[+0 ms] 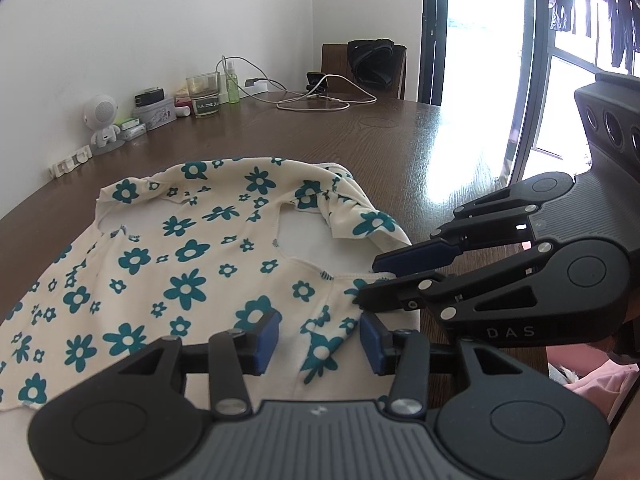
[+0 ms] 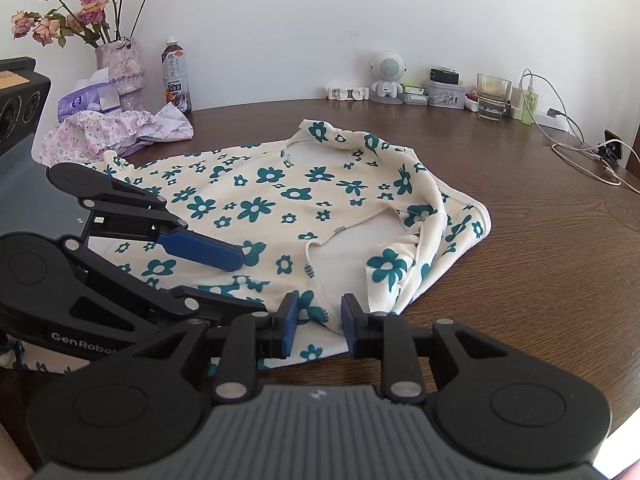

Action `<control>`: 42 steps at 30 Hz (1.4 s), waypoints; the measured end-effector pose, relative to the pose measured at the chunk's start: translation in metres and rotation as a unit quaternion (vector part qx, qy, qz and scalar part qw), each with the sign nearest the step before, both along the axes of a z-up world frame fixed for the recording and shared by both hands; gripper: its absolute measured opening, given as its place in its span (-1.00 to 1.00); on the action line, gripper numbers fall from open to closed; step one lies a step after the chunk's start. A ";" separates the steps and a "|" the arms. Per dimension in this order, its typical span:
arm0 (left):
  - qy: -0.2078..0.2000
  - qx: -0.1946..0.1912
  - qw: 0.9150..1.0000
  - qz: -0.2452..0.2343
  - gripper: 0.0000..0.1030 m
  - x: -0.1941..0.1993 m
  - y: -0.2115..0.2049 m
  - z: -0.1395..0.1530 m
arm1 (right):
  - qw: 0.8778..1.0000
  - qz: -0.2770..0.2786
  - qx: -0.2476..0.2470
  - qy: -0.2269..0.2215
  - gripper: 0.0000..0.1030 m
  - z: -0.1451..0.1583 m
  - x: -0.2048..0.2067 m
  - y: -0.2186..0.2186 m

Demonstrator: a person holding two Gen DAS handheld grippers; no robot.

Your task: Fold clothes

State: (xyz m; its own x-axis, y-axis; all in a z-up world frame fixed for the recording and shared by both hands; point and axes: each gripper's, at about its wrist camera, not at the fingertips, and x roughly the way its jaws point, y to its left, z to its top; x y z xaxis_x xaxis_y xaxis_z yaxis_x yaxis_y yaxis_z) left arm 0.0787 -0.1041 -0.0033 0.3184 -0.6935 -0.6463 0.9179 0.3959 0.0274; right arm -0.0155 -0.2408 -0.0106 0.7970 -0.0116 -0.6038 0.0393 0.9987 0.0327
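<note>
Left gripper (image 1: 319,344) sits with jaws apart over the near hem of the floral garment (image 1: 192,280), nothing pinched, fabric just under the pads. Right gripper (image 2: 319,322) is also parted, straddling a raised fold at the near edge of the cloth, not clamped. The garment, cream with teal flowers, lies mostly flat on the wooden table (image 2: 540,260), near the front edge, with a second pink floral cloth (image 2: 112,130) bunched at the back-left. Long axis appears to run left-right along the front edge in the right wrist view; the right end is rumpled and doubled over. Risks: closing now may catch only the top layer, so the fold drags unevenly; the bunched right end may get folded in as a lump; both grippers are crowded together and could collide.
</note>
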 end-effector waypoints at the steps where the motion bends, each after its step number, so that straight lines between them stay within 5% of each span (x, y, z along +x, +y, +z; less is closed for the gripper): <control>1: 0.000 0.000 1.000 0.000 -0.14 0.000 0.000 0.000 | 1.000 0.000 0.000 0.000 -0.53 0.000 0.000 0.000; 42: 0.002 -0.001 1.000 -0.006 -0.03 0.002 -0.001 -0.002 | 1.000 0.017 -0.020 -0.015 -0.53 -0.003 -0.005 0.001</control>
State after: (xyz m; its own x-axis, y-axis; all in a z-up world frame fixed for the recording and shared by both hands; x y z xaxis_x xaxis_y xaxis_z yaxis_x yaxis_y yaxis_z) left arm 0.0811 -0.1052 -0.0049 0.3074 -0.6988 -0.6459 0.9227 0.3848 0.0228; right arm -0.0203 -0.2400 -0.0133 0.8157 -0.0088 -0.5784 0.0059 1.0000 -0.0068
